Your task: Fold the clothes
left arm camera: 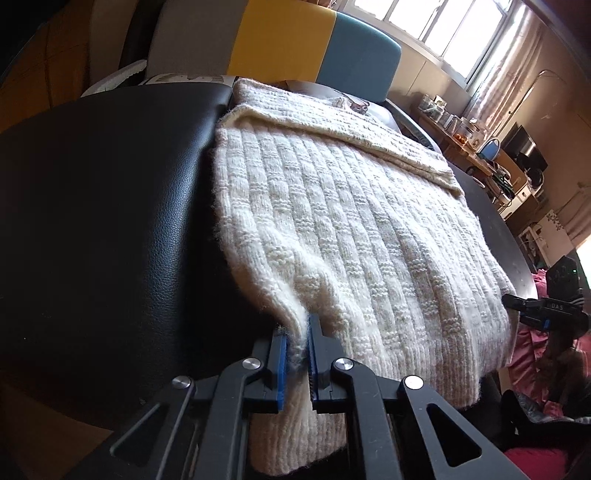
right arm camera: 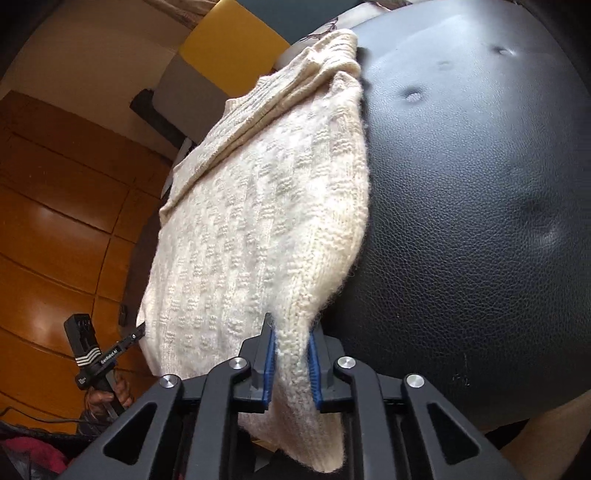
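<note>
A cream knitted sweater lies flat on a black leather surface, its near hem hanging over the front edge and a folded layer across its far part. My left gripper is shut on the hem's left corner, wool bunched between the blue pads. In the right wrist view, my right gripper is shut on the sweater at its right hem corner, beside the leather surface. The other gripper shows at the edge of each view: the right one and the left one, held by a hand.
Grey, yellow and blue padded panels stand behind the surface. A window and a cluttered desk are at the back right. Pink cloth lies low on the right. A wooden floor lies left of the surface.
</note>
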### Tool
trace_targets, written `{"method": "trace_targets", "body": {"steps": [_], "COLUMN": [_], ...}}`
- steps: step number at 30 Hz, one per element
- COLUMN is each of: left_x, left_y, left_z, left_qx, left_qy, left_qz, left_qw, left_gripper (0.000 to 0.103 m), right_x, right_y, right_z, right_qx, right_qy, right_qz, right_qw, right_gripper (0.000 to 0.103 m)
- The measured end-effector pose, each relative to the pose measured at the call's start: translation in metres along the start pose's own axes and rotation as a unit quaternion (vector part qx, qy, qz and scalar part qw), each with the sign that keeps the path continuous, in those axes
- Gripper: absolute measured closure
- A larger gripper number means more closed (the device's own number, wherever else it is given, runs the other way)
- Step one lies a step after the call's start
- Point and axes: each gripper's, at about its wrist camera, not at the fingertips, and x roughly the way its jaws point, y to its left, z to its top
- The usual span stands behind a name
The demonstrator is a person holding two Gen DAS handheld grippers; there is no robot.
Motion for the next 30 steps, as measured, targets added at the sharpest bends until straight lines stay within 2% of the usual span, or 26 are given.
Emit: {"method": "trace_targets", "body": {"steps": [3,6,9,13,15,19,21,24,25,27,30], "left_x": [0.001,0.001,0.002,0.002,0.002,0.002,0.002,0.001,0.001,0.0,-0.005], "left_y": [0.004,0.002,0.004,0.007,0.008,0.009,0.009,0.007,0.005,0.0,0.001], "left_z": [0.0,0.001,0.001,0.001,0.001,0.0,0.0,-0.001,-0.001,-0.001,-0.001], "left_qx": [-0.014,-0.004,-0.008,-0.02,-0.021,-0.026,-0.029,-0.023,-0.016,-0.002,-0.008], "left_qy": [0.002,0.003,0.005,0.006,0.005,0.003,0.002,-0.001,-0.002,-0.006,-0.003], "left_qz": [-0.008,0.0,-0.002,-0.01,-0.011,-0.013,-0.014,-0.01,-0.005,0.003,-0.034], "left_qw": [0.9999,1.0,1.0,0.9997,0.9997,0.9996,0.9995,0.9997,0.9999,1.0,0.9994], "left_gripper": [0.094,0.093,0.093,0.093,0.092,0.092,0.092,0.093,0.094,0.095,0.096], "right_x": [0.001,-0.002,-0.004,-0.006,-0.006,-0.004,-0.004,-0.003,-0.003,-0.001,0.002], "right_y": [-0.002,-0.009,0.005,0.001,-0.005,-0.015,-0.006,0.013,0.012,0.016,0.024], "right_z": [-0.005,-0.005,-0.013,-0.018,-0.017,-0.007,-0.009,-0.011,-0.01,-0.01,-0.011], "right_qx": [0.001,0.029,-0.013,0.031,0.051,0.066,0.037,-0.009,0.004,0.002,-0.01], "right_qy": [-0.012,-0.016,-0.043,-0.07,-0.065,-0.028,-0.032,-0.034,-0.033,-0.026,-0.009], "right_qz": [0.006,0.019,-0.005,-0.001,0.012,0.042,0.02,-0.039,-0.043,-0.043,-0.032], "right_qw": [1.0,0.999,0.999,0.997,0.996,0.996,0.999,0.999,0.999,0.999,0.999], "right_gripper": [0.09,0.088,0.085,0.085,0.085,0.085,0.085,0.086,0.09,0.091,0.092]}}
